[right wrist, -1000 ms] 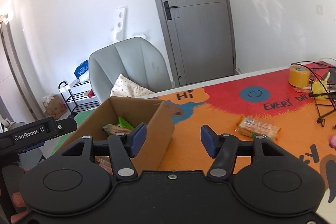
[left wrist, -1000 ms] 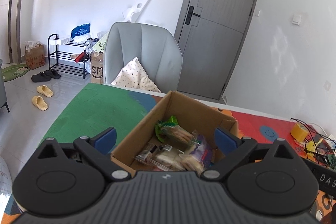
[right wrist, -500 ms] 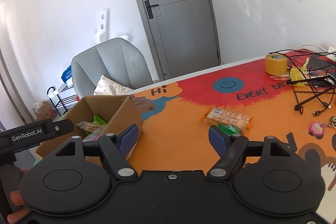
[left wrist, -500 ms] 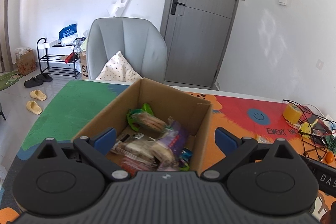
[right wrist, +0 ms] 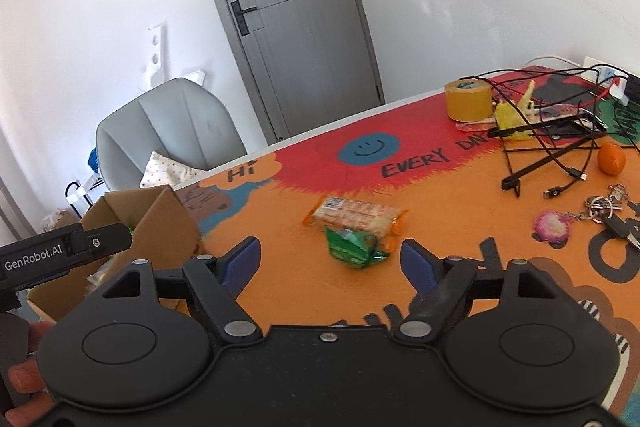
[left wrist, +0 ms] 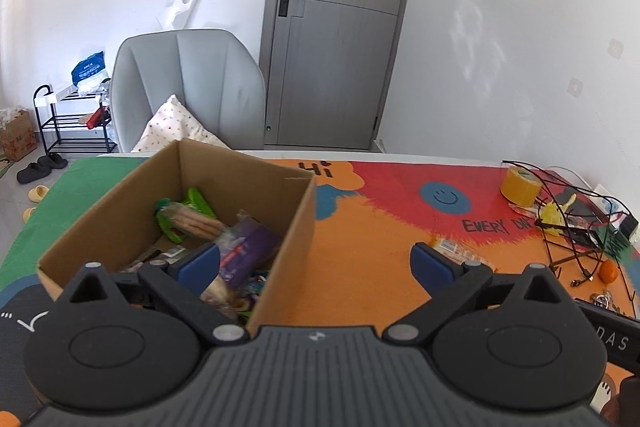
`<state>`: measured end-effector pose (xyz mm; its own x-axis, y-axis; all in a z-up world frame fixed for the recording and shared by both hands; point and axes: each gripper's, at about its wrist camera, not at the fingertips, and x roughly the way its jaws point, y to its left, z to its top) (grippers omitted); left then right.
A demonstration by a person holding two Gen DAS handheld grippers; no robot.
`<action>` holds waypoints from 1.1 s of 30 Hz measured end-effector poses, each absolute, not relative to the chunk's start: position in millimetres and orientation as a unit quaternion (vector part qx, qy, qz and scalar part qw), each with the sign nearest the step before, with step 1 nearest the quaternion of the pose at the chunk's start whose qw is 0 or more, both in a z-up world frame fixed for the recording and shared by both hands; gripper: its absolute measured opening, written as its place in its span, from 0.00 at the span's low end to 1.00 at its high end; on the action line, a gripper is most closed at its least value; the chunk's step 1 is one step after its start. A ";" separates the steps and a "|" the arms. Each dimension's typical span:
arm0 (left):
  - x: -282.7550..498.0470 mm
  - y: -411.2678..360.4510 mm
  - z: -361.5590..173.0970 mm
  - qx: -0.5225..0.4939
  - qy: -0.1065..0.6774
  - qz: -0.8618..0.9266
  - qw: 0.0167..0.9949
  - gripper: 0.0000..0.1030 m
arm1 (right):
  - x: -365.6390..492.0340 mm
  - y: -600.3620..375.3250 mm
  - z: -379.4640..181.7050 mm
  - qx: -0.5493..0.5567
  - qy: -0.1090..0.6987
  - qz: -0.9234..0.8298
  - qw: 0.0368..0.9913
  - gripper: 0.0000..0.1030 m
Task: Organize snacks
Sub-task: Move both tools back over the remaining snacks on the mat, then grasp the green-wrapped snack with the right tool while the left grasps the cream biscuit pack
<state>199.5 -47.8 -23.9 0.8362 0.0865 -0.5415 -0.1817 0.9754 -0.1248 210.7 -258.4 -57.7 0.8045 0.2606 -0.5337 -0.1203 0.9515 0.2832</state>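
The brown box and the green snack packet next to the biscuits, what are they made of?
The brown open-topped box looks like corrugated cardboard: matt, plain brown, with thin raw top edges and folded corners. The small green snack packet looks like thin plastic film or foil: it is crinkled and catches shiny highlights. The long clear-wrapped biscuit pack beside it seems to be see-through plastic, since the biscuits show inside.
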 end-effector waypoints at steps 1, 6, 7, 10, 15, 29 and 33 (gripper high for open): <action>201.6 -51.3 -24.9 -0.084 0.279 0.070 0.954 0.98 | 211.8 -261.5 -59.4 0.121 0.297 0.100 0.942 0.75; 213.9 -69.2 -29.1 -0.076 0.291 0.062 0.952 0.98 | 220.3 -277.9 -69.1 0.131 0.305 0.093 0.939 0.75; 216.1 -72.5 -29.8 -0.073 0.291 0.060 0.952 0.98 | 222.1 -280.5 -71.0 0.132 0.306 0.092 0.938 0.75; 223.9 -80.5 -32.2 -0.072 0.294 0.057 0.952 0.98 | 228.4 -288.3 -77.0 0.140 0.312 0.090 0.935 0.75; 239.2 -94.9 -37.0 -0.060 0.301 0.050 0.951 0.98 | 241.5 -296.0 -85.3 0.149 0.322 0.097 0.930 0.75; 265.4 -94.2 -55.3 -0.057 0.327 0.058 0.941 0.96 | 280.1 -272.6 -105.3 0.148 0.357 0.133 0.912 0.72; 272.6 -91.0 -59.2 -0.059 0.333 0.061 0.939 0.96 | 290.0 -265.1 -109.9 0.147 0.364 0.136 0.910 0.72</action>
